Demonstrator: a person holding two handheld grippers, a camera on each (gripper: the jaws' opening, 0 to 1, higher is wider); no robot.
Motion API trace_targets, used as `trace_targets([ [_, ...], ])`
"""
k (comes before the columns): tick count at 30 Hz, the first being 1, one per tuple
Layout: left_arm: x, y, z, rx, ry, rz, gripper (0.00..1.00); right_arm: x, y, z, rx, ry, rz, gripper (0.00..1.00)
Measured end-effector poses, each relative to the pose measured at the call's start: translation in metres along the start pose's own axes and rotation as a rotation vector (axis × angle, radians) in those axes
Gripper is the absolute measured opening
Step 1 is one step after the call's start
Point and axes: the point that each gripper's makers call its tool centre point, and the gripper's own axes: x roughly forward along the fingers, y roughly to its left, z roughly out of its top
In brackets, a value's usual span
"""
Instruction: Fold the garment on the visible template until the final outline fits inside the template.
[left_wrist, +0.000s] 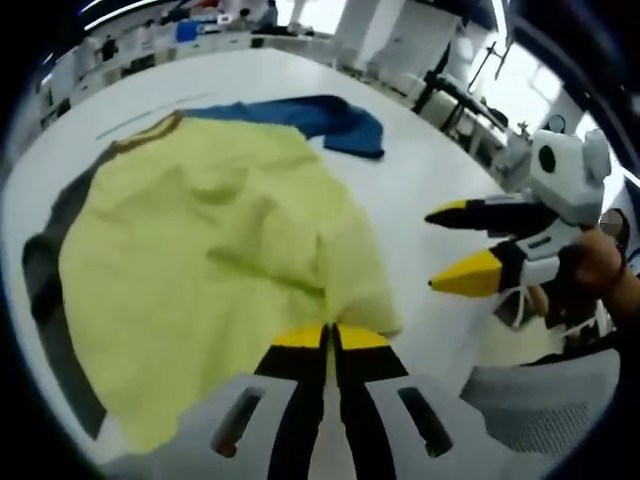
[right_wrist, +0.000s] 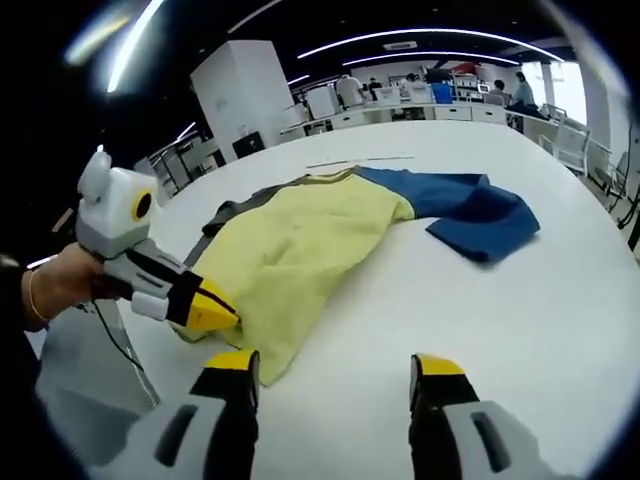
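A yellow garment (left_wrist: 220, 250) with a blue sleeve (left_wrist: 335, 118) lies spread on the white table (left_wrist: 430, 170). A dark grey strip (left_wrist: 50, 270) shows along its left edge; I cannot tell whether it is template or cloth. My left gripper (left_wrist: 330, 335) is shut on the garment's near hem. My right gripper (left_wrist: 450, 245) hovers open to the right of that hem, apart from the cloth. In the right gripper view, my right gripper (right_wrist: 335, 365) stands open over bare table (right_wrist: 520, 320), and the left gripper (right_wrist: 210, 308) pinches the corner of the yellow garment (right_wrist: 300, 240). The blue sleeve (right_wrist: 470, 212) lies beyond.
A hand (right_wrist: 55, 285) holds the left gripper, with a thin cable (right_wrist: 120, 345) hanging below it. A grey mesh chair (left_wrist: 545, 405) stands at the table's near edge. Desks, white pillars and people fill the far background.
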Motion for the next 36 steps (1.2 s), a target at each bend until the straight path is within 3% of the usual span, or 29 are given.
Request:
trace_targets([
  [13, 0.000, 0.000, -0.007, 0.001, 0.008, 0.021, 0.00, 0.009, 0.021, -0.005, -0.045, 0.026, 0.038, 0.43],
  [24, -0.001, -0.003, -0.011, -0.024, 0.010, 0.022, 0.00, 0.015, 0.039, -0.013, -0.049, 0.070, 0.073, 0.24],
  [36, -0.002, -0.007, -0.015, -0.028, 0.017, 0.008, 0.00, 0.023, 0.043, -0.025, -0.057, 0.123, 0.065, 0.12],
])
